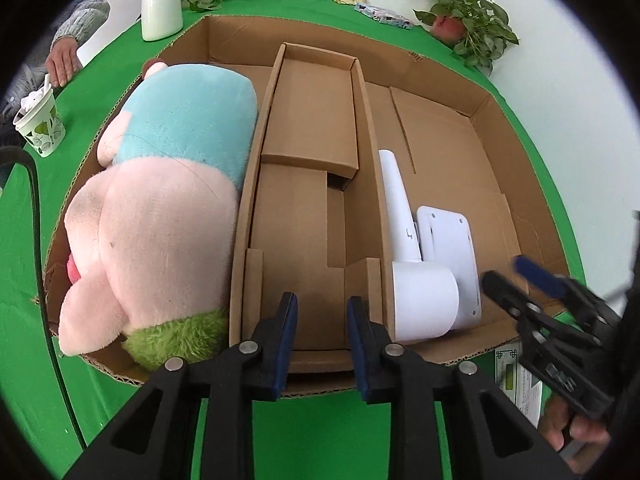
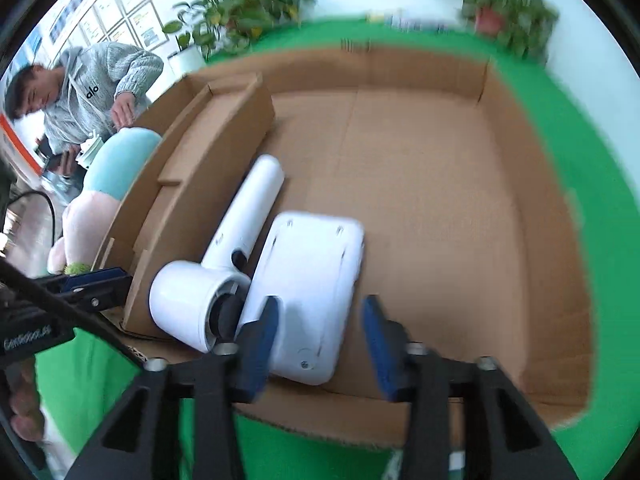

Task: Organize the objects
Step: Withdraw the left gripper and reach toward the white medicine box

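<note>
Green cloth covers the table [image 1: 24, 240], with potted plants along the white wall at the back. On it sits a wide, shallow cardboard box [image 1: 520, 184], split by a cardboard divider insert [image 1: 308, 184] into three sections.

Left section: a pink and blue plush toy [image 1: 160, 200] fills it end to end. Middle section: the insert channel holds nothing visible. Right section: a white hair dryer [image 2: 224, 264] lies against the divider wall, and a white flat device [image 2: 308, 292] lies just beside it, touching or nearly so. Most of that section's floor is bare.

Left gripper [image 1: 322, 316]: jaws apart, holding nothing, over the near edge of the middle section. Right gripper [image 2: 320, 328]: jaws apart, empty, above the near end of the white flat device.

Judgement: three items are stowed. A paper cup [image 1: 40, 124], a white pot [image 1: 162, 12] and small packets remain on the cloth outside the box; whether they belong to the task cannot be told.
</note>
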Demonstrator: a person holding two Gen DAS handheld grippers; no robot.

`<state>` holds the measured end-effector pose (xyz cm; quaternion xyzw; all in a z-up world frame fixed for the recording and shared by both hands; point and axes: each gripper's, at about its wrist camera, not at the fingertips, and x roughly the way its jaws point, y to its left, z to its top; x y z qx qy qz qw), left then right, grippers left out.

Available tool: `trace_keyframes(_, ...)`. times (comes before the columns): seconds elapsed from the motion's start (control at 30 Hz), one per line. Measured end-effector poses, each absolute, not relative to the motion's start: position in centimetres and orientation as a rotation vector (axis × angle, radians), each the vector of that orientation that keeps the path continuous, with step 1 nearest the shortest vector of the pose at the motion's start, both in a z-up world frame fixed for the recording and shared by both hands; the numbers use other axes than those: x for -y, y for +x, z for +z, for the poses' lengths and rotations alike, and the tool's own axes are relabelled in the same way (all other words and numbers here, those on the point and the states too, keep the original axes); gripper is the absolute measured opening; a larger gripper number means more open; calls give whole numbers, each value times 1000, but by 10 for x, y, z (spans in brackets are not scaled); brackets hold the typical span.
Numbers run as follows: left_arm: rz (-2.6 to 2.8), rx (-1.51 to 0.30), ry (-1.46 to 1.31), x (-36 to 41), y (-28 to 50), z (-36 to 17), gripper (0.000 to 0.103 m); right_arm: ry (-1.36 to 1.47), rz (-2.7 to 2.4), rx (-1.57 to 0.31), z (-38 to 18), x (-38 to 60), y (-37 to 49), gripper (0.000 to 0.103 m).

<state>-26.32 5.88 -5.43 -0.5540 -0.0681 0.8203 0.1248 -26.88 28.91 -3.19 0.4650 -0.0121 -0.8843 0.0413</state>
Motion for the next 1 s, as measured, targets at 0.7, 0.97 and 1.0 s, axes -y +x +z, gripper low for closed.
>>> trace_keyframes(0.7, 2876, -96, -637, -75, -83, 45, 83, 786, -3130, -12, 51, -258, -63, 102)
trace_keyframes(0.97, 2892, -53, -697, -65, -65, 32, 83, 813, -3083, -30, 41, -248, -42, 102)
trace_keyframes(1.0, 2893, -50, -703, -64, -64, 30, 83, 824, -3075, -25, 38, -247, -39, 102)
